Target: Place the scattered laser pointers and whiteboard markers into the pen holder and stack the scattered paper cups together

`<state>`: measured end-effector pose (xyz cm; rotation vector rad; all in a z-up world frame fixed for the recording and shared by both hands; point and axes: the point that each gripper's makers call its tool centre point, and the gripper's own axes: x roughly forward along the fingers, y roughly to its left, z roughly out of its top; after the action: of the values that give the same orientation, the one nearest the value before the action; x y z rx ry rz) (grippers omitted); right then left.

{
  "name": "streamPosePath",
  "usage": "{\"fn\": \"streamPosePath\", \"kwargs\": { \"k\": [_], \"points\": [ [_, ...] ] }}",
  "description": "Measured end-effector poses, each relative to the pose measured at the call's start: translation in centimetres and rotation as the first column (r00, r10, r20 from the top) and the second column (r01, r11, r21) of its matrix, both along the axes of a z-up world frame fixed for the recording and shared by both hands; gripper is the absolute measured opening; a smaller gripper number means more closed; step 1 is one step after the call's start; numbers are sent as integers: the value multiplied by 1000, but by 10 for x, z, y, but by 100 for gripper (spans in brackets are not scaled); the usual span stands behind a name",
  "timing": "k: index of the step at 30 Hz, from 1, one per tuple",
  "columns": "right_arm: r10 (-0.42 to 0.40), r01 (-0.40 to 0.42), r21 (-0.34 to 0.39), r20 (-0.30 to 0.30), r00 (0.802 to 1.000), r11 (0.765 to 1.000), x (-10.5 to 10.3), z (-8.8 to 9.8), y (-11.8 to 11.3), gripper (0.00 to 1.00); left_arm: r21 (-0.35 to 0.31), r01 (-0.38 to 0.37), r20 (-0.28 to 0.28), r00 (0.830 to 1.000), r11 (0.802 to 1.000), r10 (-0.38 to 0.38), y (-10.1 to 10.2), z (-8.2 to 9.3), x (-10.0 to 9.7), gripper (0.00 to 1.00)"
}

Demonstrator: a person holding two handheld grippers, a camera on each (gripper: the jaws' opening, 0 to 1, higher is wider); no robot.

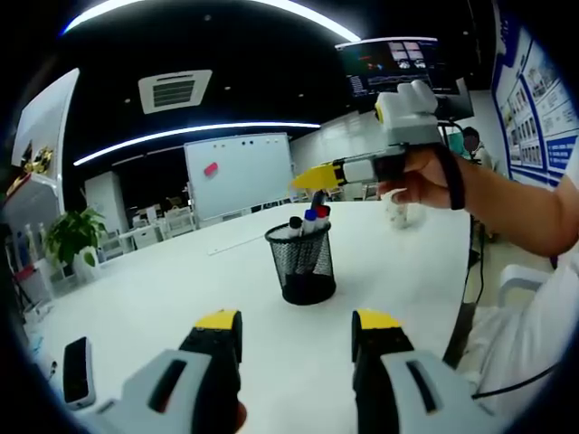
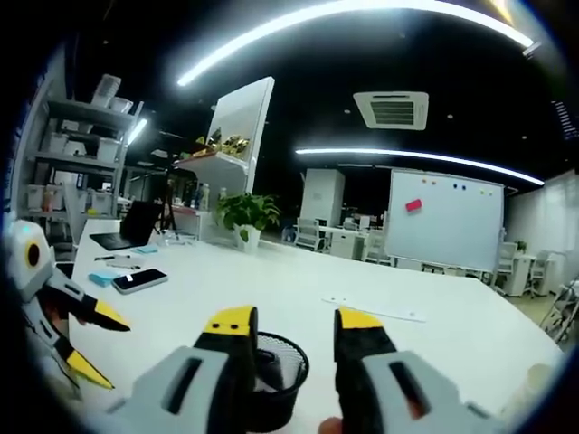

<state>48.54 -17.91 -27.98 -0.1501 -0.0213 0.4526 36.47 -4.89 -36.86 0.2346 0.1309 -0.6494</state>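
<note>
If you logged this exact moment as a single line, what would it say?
left hand-held gripper: open, empty | right hand-held gripper: open, above pen holder | markers: in holder | paper cup: on table

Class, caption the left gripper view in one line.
Right gripper hovers over the pen holder of markers on a white table.

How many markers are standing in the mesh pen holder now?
3 marker tips show above the pen holder rim: black, blue, red, close together. Others may be hidden inside.
</note>
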Motion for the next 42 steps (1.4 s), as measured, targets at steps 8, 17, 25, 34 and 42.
{"fn": "streamPosePath", "kwargs": {
  "k": [8,17,25,34,42],
  "points": [
    [-40,40,-1,-6,999,999,0,-2,-22,33,-2,-5,-4,1000,1000,5,2,-2,-1,50],
    [-62,62,5,-9,998,998,4,-1,-37,33,-6,1,-3,1000,1000,-1,-3,-1,-1,50],
    [-83,83,-5,-3,997,997,4,-4,-49,33,-3,-1,-4,1000,1000,1,-2,-1,-1,50],
    [-111,110,-19,-7,994,994,5,-7,-67,33,-4,-2,-4,1000,1000,2,-1,-2,0,50],
    [-128,128,-26,-12,992,991,5,-12,-78,33,-1,-2,-5,1000,1000,2,-1,-2,0,50]
  ]
}}
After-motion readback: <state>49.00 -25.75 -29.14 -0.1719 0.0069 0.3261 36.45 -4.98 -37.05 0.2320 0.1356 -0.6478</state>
